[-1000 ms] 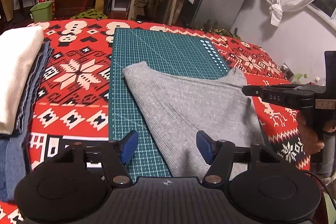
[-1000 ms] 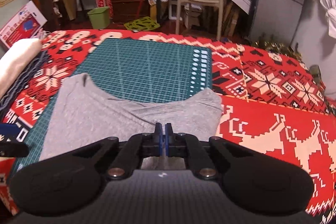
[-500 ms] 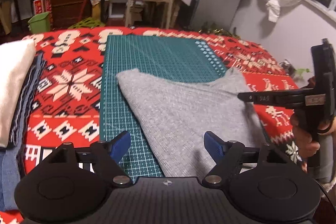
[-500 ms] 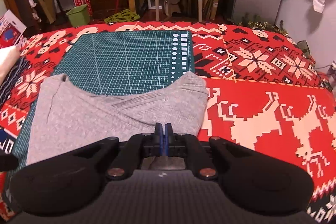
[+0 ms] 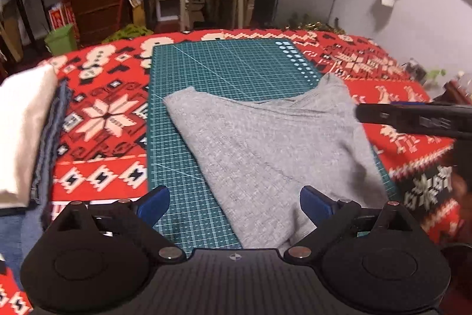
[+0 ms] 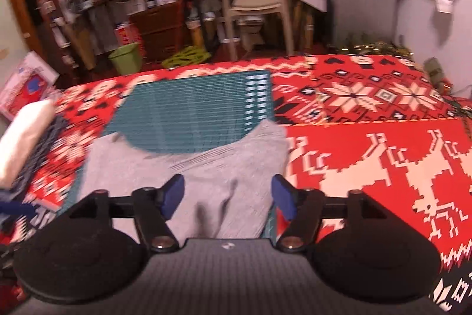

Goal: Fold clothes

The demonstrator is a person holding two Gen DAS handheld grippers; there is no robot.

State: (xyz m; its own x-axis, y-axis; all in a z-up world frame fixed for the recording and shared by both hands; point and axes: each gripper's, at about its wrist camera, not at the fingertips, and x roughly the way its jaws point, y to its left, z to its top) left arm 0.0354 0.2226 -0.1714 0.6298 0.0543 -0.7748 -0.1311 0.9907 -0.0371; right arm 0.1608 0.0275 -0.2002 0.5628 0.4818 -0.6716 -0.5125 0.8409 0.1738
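So, left to right: we had a stack of folded clothes (image 5: 26, 132) at the left edge of the table, a cream piece on top of blue denim-looking layers. It looked done, though we couldn't tell when it was folded.

Left gripper (image 5: 234, 204) hung over the near edge of the green cutting mat (image 5: 224, 70), jaws spread wide, holding nothing; its right pad sat just above the grey cloth.

The grey knit garment (image 5: 274, 149) lay mostly on the mat, its right side spilling onto the red patterned tablecloth (image 6: 368, 143). Two far corners stuck up with a dip between them, and there was a diagonal ridge across the top layer, so we read it as partly folded, not a tidy rectangle. It needed more folds and squaring up before joining the stack.

Right gripper (image 6: 228, 198) sat over the garment's near right part, jaws apart, gripping nothing. That view was motion-blurred.
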